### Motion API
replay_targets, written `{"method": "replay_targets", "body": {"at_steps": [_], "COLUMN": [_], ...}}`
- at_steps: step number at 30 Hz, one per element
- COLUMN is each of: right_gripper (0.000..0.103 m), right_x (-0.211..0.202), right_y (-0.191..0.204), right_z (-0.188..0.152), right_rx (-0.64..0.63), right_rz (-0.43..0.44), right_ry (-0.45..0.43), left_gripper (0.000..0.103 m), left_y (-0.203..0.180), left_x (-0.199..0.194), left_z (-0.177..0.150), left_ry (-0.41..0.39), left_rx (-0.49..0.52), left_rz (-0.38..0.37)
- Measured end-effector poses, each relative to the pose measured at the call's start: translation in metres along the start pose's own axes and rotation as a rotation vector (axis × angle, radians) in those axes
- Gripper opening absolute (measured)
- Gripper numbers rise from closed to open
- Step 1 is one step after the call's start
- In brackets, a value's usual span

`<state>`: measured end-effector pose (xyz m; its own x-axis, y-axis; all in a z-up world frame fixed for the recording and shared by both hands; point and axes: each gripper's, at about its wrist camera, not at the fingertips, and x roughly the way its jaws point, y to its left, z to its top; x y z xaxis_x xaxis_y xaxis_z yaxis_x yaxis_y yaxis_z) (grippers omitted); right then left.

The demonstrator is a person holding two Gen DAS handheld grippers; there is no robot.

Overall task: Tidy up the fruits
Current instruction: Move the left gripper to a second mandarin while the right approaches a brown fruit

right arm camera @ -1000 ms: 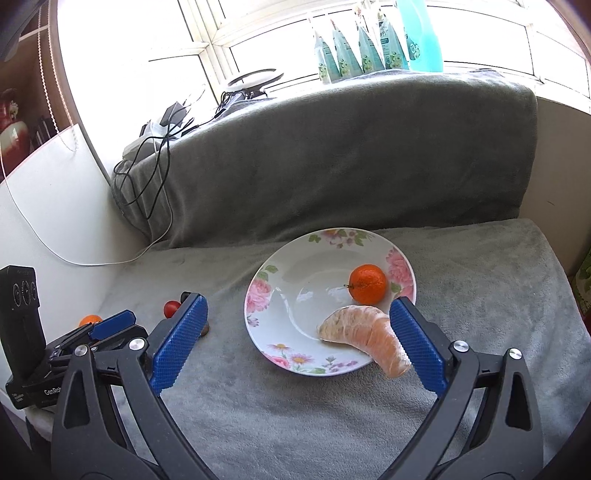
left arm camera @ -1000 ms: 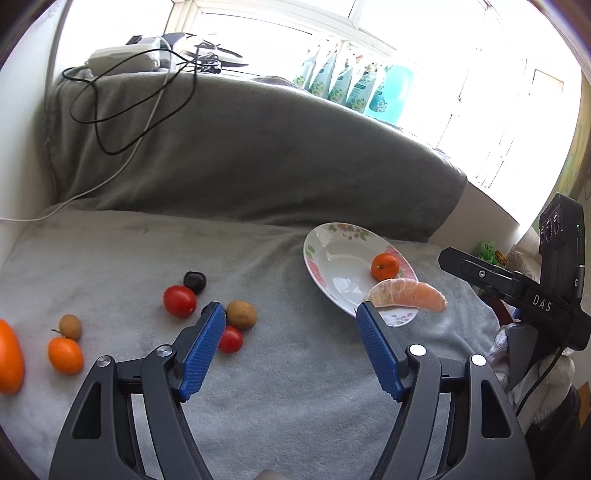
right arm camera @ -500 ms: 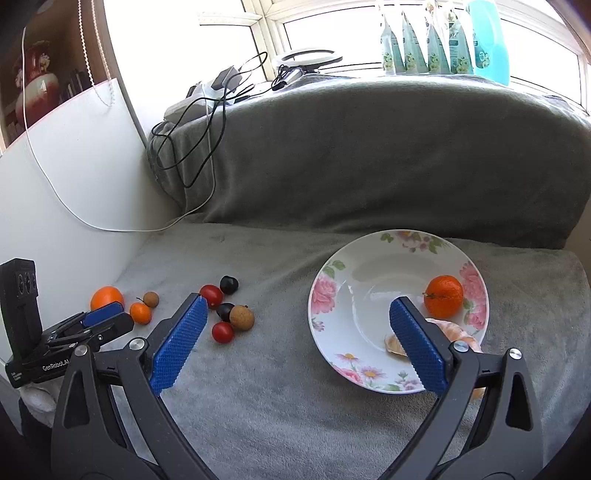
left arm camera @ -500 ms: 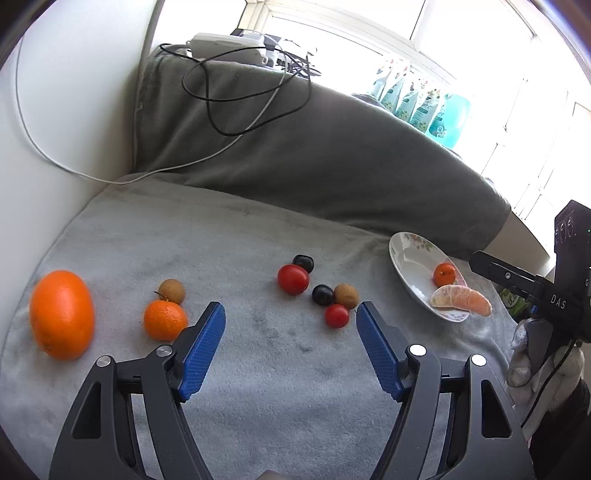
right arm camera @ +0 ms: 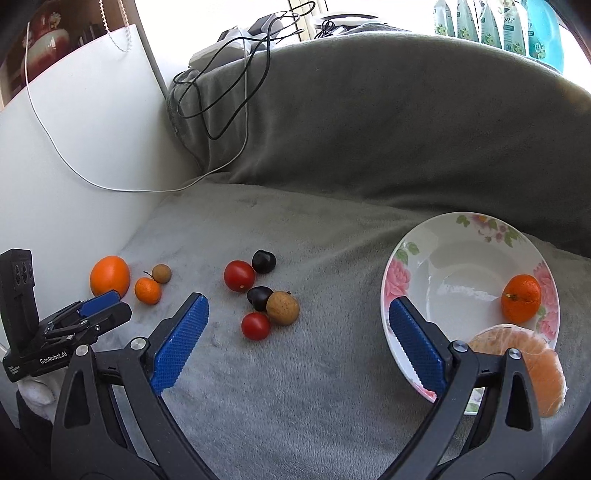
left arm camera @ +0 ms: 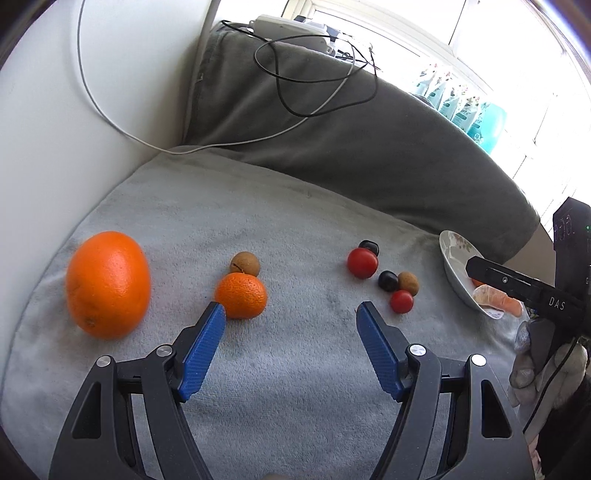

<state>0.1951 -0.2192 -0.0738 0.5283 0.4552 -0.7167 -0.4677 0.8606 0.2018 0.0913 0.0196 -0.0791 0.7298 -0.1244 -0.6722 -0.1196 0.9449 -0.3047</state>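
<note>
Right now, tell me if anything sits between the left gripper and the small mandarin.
Nothing visible does. The left gripper is open over bare blanket, and the mandarin lies just beyond its left fingertip. The brown fruit sits behind the mandarin and the orange off to its left, neither in the path.

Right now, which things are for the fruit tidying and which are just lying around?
For the job:
big orange
loose mandarin
tomatoes
dark plums
brown longans
flowered plate

Just lying about:
cables
grey blanket
bottles on the sill
</note>
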Motion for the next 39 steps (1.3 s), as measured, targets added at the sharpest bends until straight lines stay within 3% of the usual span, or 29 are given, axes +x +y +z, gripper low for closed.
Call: {"method": "replay_targets", "body": {"at_steps": [2,6,8,14,28,32,39], "right_gripper": [0.09,0.087,0.077,0.064,0.055,0.048,0.046], "right_x": [0.008,0.022,0.028,0.045,0.053,0.054,0.053], "right_y": [0.0,-0.001,-0.001,-0.009,-0.008,-0.006,0.001], "right_z": [0.0,-0.002,-0.003,-0.002,0.003,0.004,0.002], "right_rx": [0.011,0.03,0.037,0.085,0.061,0.048,0.013], "right_rz": [0.008,0.017,0.014,0.029,0.013,0.012,0.013], "right_ry": [0.02,0.052,0.067,0.104,0.107,0.107,0.108], "left_gripper": [0.073,0.073,0.073,0.071,0.062,0.06,0.055], "left_y": [0.003,0.007,0.009,0.011,0.013,0.014,0.015], "left_x": [0.002,0.009,0.013,0.02,0.035,0.037,0.039], "left_z": [0.0,0.0,0.0,-0.001,0.004,0.004,0.004], "left_ry": [0.002,0.011,0.016,0.028,0.047,0.047,0.05], "left_rx": [-0.003,-0.003,-0.005,-0.002,0.007,0.005,0.006], "left_rz": [0.007,0.02,0.028,0.041,0.075,0.08,0.09]}}
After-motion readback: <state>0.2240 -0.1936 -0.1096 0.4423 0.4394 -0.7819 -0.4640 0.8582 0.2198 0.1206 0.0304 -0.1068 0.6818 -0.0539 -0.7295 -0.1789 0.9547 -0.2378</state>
